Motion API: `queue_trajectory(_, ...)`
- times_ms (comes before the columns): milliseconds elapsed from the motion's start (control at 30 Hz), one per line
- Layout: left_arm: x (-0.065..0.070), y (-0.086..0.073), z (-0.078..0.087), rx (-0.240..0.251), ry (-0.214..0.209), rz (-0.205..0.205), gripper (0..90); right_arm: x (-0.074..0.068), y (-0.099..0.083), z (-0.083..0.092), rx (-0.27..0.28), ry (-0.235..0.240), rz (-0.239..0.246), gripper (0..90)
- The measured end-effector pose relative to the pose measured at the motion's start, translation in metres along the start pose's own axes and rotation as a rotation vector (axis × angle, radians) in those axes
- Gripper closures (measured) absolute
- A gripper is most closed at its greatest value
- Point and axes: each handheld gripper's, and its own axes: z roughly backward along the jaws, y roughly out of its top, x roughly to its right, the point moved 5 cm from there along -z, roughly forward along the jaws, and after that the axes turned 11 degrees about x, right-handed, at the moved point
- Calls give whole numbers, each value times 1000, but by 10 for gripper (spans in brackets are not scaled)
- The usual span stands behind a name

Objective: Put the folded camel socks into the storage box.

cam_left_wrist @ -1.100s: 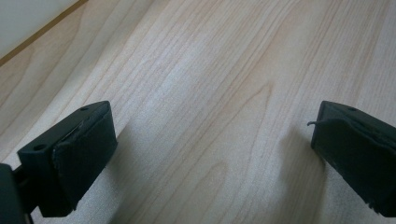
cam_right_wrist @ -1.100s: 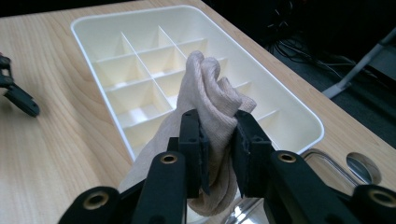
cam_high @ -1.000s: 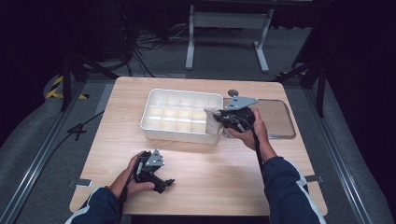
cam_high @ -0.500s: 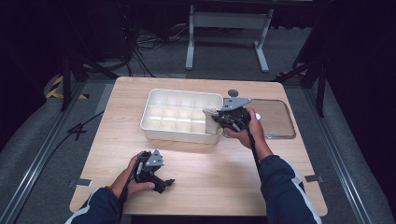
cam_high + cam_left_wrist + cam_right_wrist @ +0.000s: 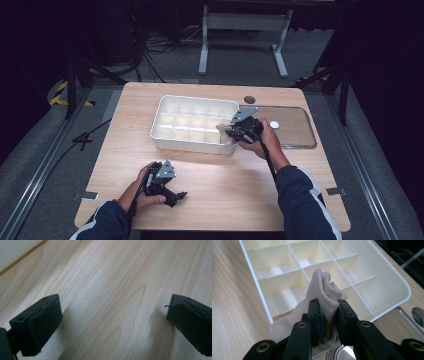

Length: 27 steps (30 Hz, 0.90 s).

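1. Your right gripper (image 5: 329, 315) is clamped on a bunched beige cloth (image 5: 323, 293); in the right gripper view both black jaws press into the fabric from either side, and folds of it bulge out above and below them.
2. That cloth hangs over the near right corner of the white divided tray (image 5: 165, 107). In the high view your right gripper (image 5: 231, 131) sits at that corner, with the cloth (image 5: 223, 129) showing pale at its tip, just above the tray's compartments.
3. In the right gripper view the top of the cloth rises in front of the tray's (image 5: 402, 287) inner dividers, and its lower part drapes down over the near wall toward the wooden table (image 5: 232, 315). Whether it touches a compartment floor, you cannot tell from here.
4. Your left gripper (image 5: 172, 194) rests low on the table (image 5: 240, 200) near the front edge, well apart from the tray. Its jaws stand wide apart, with nothing but bare wood grain between them in the left gripper view (image 5: 115, 322).
5. A clear lid (image 5: 295, 127) lies flat on the table just to the right of the tray, right beside your right hand (image 5: 265, 140), with a small white round knob (image 5: 274, 124) on it.
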Motion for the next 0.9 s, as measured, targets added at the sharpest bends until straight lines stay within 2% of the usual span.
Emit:
queue_trajectory(133,0,0,0,0,0,-1,2,-3,-6,-9,-74,23,23,746)
queue_trajectory(267,0,0,0,0,0,-1,2,0,-7,-12,-99,50,9,748)
queue_trajectory(300,0,0,0,0,-1,0,2,0,-10,-14,-127,60,12,751)
queue_trajectory(400,0,0,0,0,-1,0,2,-1,-9,-16,-155,63,28,752)
queue_trajectory(500,0,0,0,-1,-1,0,2,-1,-9,-18,-173,66,10,755)
queue_trajectory(800,0,0,0,-6,-3,5,1,-4,-9,-24,-253,83,41,762)
queue_trajectory(900,0,0,0,-7,-3,0,1,-3,-9,-27,-287,96,29,762)
